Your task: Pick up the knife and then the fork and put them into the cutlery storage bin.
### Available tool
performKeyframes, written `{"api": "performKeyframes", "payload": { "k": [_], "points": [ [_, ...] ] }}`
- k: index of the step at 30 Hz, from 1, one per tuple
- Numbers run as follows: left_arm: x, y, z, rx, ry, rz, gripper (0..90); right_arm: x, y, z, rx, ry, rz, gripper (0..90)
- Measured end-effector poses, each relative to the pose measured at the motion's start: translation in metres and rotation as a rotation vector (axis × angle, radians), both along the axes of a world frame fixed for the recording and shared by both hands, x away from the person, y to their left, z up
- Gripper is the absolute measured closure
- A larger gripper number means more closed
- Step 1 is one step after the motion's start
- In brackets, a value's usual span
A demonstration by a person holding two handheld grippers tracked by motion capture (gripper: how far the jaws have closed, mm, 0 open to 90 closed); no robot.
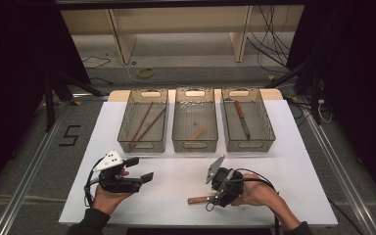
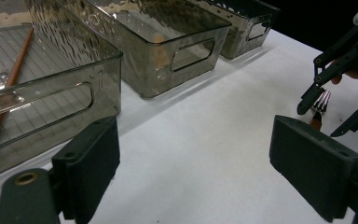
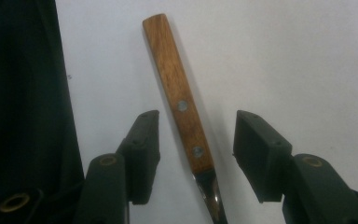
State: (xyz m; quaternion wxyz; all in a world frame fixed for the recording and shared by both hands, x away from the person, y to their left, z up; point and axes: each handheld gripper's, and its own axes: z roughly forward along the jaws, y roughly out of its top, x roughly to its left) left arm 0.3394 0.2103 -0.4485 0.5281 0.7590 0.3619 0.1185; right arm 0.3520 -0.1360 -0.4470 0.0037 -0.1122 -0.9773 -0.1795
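A fork with a riveted wooden handle [image 3: 177,93] lies flat on the white table near its front edge [image 1: 196,199]; its metal tines [image 2: 323,100] show in the left gripper view. My right gripper [image 3: 196,135] is open, one jaw on each side of the handle near the metal neck, not touching it. It hovers low over the fork [image 1: 209,199] and appears far off in the left gripper view [image 2: 321,120]. My left gripper [image 1: 142,169] is held at the front left, open and empty [image 2: 193,163], aimed toward the trays.
Three clear grey trays stand in a row at the back. The left tray [image 1: 143,142] holds two chopsticks [image 1: 144,125], the middle tray [image 1: 195,143] a short wooden-handled piece [image 1: 197,133], the right tray [image 1: 248,143] a knife [image 1: 242,120]. White tabletop [image 1: 176,166] lies between trays and grippers.
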Motion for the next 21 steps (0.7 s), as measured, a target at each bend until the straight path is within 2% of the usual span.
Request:
{"api": "performKeyframes", "payload": {
  "k": [2, 9, 18, 21],
  "points": [
    [0.0, 0.0, 0.0, 0.001, 0.0, -0.001, 15.8, -0.001, 0.001, -0.002, -0.006, 0.007, -0.012, 52.7],
    [0.0, 0.0, 0.0, 0.001, 0.001, -0.001, 15.8, 0.001, 0.001, -0.009, -0.051, 0.013, 0.017, 59.2],
    [0.0, 0.0, 0.0, 0.002, 0.002, -0.001, 15.8, 0.001, 0.001, -0.011, -0.066, 0.024, 0.025, 65.4],
    [0.0, 0.0, 0.0, 0.002, 0.003, -0.001, 15.8, 0.001, 0.001, -0.012, -0.072, 0.015, 0.027, 67.8]
  ]
}}
